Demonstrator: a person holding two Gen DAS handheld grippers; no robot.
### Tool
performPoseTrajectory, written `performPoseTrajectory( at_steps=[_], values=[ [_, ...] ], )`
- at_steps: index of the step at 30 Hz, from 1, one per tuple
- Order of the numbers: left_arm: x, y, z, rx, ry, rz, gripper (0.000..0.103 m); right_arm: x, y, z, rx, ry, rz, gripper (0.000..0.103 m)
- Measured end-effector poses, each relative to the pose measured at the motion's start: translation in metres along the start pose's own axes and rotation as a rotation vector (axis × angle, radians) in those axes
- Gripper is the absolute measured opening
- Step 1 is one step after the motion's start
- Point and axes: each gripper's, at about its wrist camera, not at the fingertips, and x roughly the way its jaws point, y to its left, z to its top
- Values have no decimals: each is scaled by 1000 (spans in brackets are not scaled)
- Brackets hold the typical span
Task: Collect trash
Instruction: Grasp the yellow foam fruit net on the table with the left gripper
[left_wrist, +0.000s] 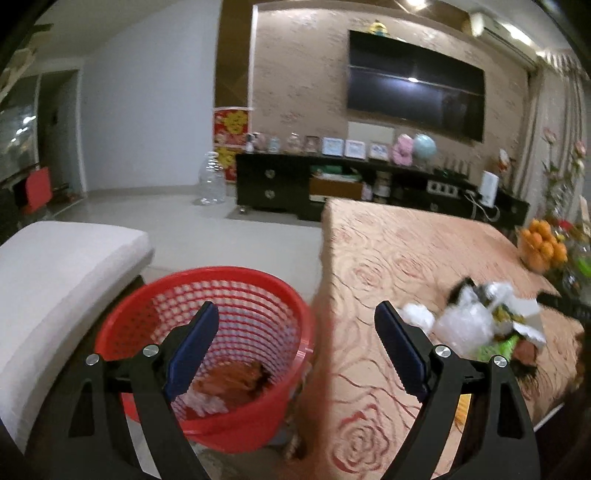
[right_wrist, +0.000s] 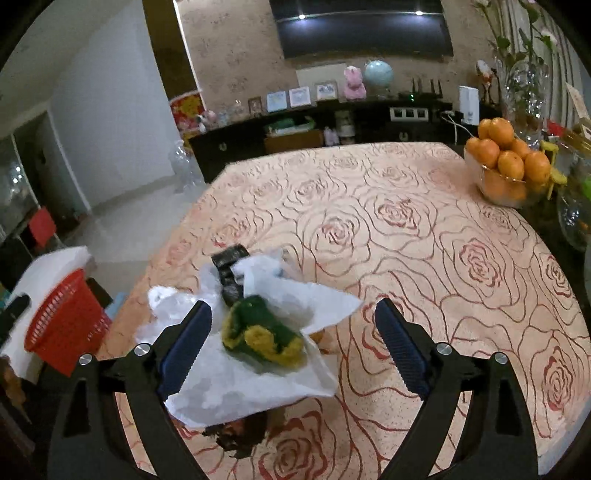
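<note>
Left gripper (left_wrist: 297, 321): my fingers spread wide, nothing between the blue pads (left_wrist: 192, 354). It hangs over the gap between the red mesh basket (left_wrist: 221, 421) and the corner of the table (left_wrist: 388, 258). The basket stands on the floor just beside the table's draped edge, near a white cushioned seat (left_wrist: 55, 277). Orange-brown scraps and some white paper (left_wrist: 210, 402) lie at the basket's bottom.

Right gripper (right_wrist: 293, 321): fingers wide apart and pressing on nothing. The trash pile (right_wrist: 258, 332) lies on the rose-patterned tablecloth (right_wrist: 424, 240), reaching up between my two pads but nearer the left one. I cannot tell whether that pad touches the paper.

Pile contents, right wrist view: crumpled white paper and thin plastic (right_wrist: 258, 384), a green and yellow wrapper (right_wrist: 266, 336) on top, a dark packet (right_wrist: 229, 269) at the far side, something dark and ragged (right_wrist: 236, 435) sticking out at the near edge. Motion blur; finer detail not readable.

From the left wrist view the same pile (left_wrist: 476, 321) sits to the right of my right finger, on the table and well apart from the basket.

A glass bowl of oranges (right_wrist: 506, 166) stands at the table's far right corner.
</note>
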Motion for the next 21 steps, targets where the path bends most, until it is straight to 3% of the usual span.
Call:
performPoseTrajectory(
  at_steps=[15,21],
  values=[
    [22,-97,-51,193,181,-269,83,-4,-29,3,105,-2,18,87],
    [41,-121,-62,208,267,-342,83,-4,-28,3,103,-1,33,87]
  ],
)
